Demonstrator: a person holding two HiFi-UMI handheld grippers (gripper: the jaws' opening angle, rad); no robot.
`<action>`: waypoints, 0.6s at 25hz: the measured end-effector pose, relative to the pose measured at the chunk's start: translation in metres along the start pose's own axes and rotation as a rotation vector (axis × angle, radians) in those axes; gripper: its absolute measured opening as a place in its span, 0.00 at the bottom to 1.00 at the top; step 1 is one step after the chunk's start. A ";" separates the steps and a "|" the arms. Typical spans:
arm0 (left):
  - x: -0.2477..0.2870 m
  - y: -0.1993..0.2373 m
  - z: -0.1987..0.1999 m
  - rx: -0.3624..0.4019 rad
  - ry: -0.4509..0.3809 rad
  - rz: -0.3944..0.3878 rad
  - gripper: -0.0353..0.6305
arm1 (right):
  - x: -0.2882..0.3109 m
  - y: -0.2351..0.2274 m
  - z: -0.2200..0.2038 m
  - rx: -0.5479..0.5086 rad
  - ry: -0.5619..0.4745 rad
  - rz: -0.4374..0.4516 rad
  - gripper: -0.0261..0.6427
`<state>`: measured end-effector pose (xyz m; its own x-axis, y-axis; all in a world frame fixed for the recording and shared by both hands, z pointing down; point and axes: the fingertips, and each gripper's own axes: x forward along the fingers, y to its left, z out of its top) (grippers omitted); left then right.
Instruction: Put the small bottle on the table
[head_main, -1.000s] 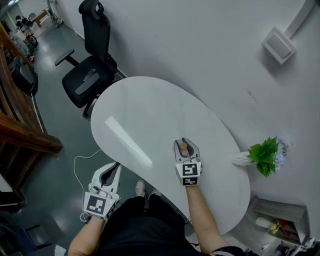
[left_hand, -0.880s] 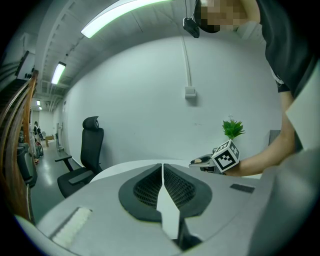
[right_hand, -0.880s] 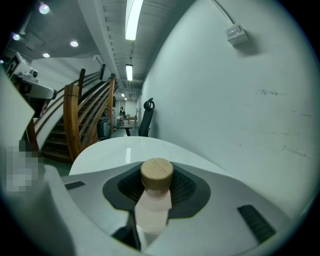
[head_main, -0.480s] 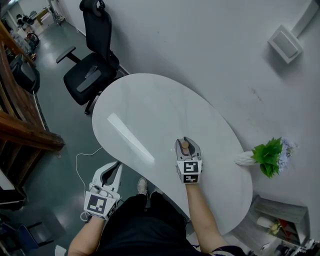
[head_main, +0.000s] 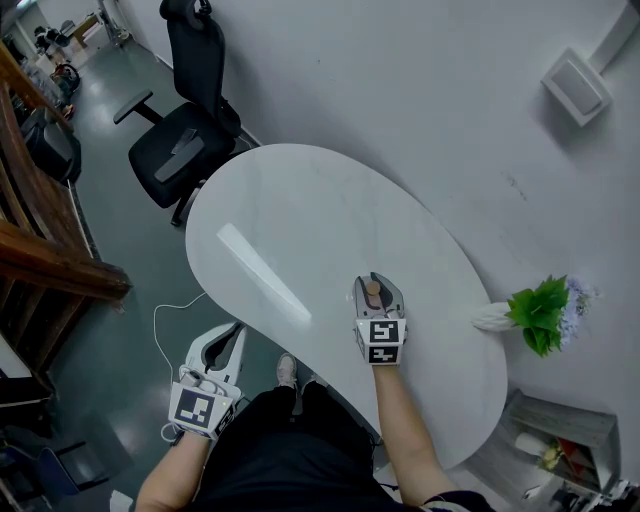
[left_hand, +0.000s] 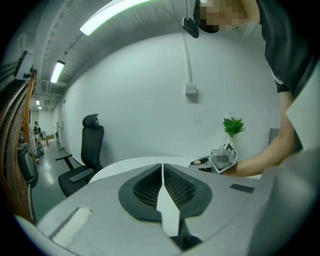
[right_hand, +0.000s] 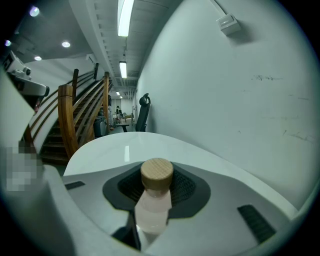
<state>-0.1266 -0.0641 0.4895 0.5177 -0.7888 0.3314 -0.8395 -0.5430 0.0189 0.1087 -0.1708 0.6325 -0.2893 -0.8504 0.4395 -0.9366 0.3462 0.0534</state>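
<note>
My right gripper (head_main: 373, 280) has its tongs closed partway on the small bottle (right_hand: 151, 207), the dark ribbed pads pressing its sides just under the cap. The bottle stands upright between them: a translucent body that looks pale pink-white right through, topped by a round wooden cap (right_hand: 157, 172). Whether that colour is a liquid fill or the plastic itself I cannot tell. In the head view the bottle sits over the white table (head_main: 300, 220), a little in from the near edge and toward its right end; I cannot tell whether its base is touching the top. My left gripper (head_main: 228, 338) is off the table, just outside the near-left edge and above the floor, its tongs pressed together with nothing in them. At the table's right edge, against the wall, stands a white ribbed vase (head_main: 490, 317) holding a green leafy plant (head_main: 537, 312) with a few pale lilac flowers beside the leaves. A black office chair (head_main: 185, 130) stands beyond the far end of the table.
</note>
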 end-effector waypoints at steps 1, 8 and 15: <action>0.000 0.000 0.000 0.000 0.001 0.000 0.07 | 0.001 0.000 -0.001 0.001 0.002 0.001 0.19; 0.000 0.000 -0.004 -0.002 0.013 -0.001 0.07 | 0.003 0.000 -0.009 0.009 0.020 0.000 0.19; 0.000 -0.001 -0.007 -0.005 0.020 0.001 0.07 | 0.006 0.002 -0.014 0.015 0.031 0.007 0.19</action>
<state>-0.1274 -0.0613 0.4961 0.5136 -0.7832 0.3504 -0.8408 -0.5409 0.0235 0.1078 -0.1690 0.6479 -0.2901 -0.8349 0.4678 -0.9373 0.3465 0.0370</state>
